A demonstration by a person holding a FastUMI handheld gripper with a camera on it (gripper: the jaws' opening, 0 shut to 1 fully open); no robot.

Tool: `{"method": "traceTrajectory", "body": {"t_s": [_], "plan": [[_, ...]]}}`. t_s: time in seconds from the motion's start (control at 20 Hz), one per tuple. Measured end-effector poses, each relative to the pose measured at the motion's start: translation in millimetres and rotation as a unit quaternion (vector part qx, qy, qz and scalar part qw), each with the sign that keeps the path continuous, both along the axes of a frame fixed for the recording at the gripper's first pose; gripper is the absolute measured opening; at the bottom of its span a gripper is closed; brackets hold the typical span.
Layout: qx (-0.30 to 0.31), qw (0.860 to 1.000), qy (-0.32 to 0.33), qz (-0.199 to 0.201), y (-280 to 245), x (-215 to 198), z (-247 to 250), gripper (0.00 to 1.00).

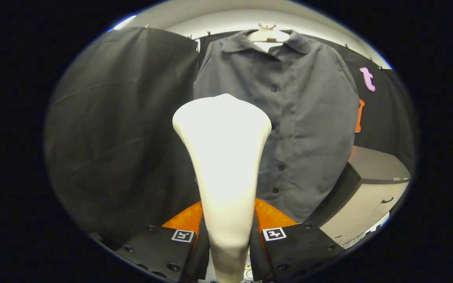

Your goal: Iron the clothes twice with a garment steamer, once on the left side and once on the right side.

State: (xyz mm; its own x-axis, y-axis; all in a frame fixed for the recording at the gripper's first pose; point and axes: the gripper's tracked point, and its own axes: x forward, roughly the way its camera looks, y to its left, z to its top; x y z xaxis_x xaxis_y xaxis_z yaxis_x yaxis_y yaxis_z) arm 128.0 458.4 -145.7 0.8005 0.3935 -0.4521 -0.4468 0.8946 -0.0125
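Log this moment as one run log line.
gripper: shut on steamer | steamer head: raised before shirt | shirt: on hanger, buttoned

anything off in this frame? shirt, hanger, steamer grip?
Nothing stands out. The grey shirt hangs buttoned and fairly straight on its white hanger, with soft wrinkles only. The claw is shut on the white steamer, which stands upright just ahead of the shirt. Contact with the fabric can't be judged.
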Motion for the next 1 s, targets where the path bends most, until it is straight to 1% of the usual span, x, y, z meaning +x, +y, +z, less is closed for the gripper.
{"method": "traceTrajectory", "body": {"t_s": [0.1, 0.15, 0.2, 0.3, 0.5, 0.65, 1.0], "plan": [[0.013, 1.0, -0.026, -0.007, -15.2, 9.8, 29.1, 0.49], [0.019, 0.999, -0.038, -0.011, -20.0, -0.6, 45.8, 0.49], [0.023, 0.998, -0.05, -0.015, -27.0, 0.9, 53.8, 0.49], [0.029, 0.997, -0.07, -0.024, -48.3, -2.2, 90.7, 0.49], [0.031, 0.993, -0.105, -0.045, -87.3, -12.2, 120.5, 0.49], [0.037, 0.991, -0.12, -0.056, -117.0, -28.9, 143.2, 0.49], [0.052, 0.983, -0.152, -0.087, -166.2, -59.1, 177.5, 0.49]]}}
